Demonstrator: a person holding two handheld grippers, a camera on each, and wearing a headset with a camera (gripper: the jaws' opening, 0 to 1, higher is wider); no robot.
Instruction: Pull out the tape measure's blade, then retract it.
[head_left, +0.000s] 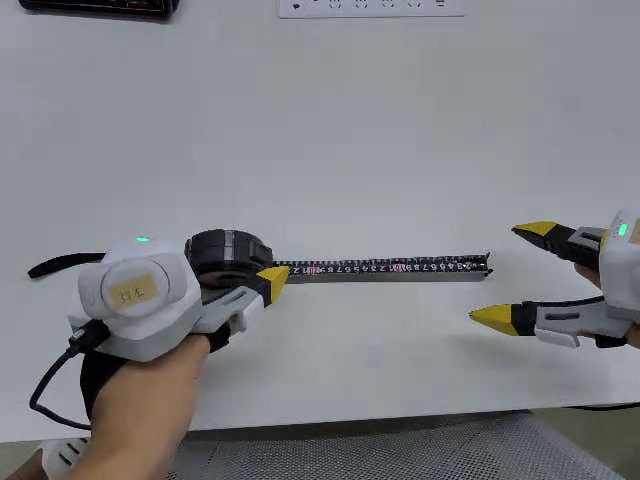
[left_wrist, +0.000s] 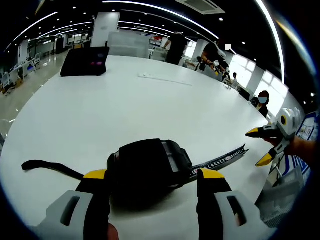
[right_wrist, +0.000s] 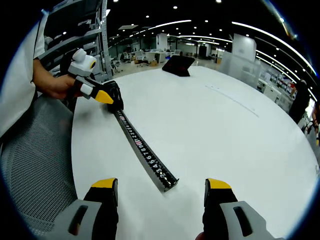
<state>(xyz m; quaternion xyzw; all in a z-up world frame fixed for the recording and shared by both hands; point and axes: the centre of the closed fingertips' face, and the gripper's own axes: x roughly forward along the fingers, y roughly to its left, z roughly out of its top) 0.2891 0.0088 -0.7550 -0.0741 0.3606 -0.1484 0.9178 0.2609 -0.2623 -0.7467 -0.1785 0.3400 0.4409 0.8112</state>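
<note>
While the left gripper (left_wrist: 152, 176) pinches the case (head_left: 228, 258), the blade (head_left: 385, 267) lies extended on the table (head_left: 350, 130)
Right gripper (head_left: 515, 274) jaws spread just beyond the blade's tip, apart from it; blade probably thin, springy, slick: best taken at the end hook

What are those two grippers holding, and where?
The left gripper clamps the tape measure by its black case; the right gripper is open, holding nothing.

Black tape measure (head_left: 228, 258), dark numbered blade (head_left: 385, 268) out, flat.
</note>
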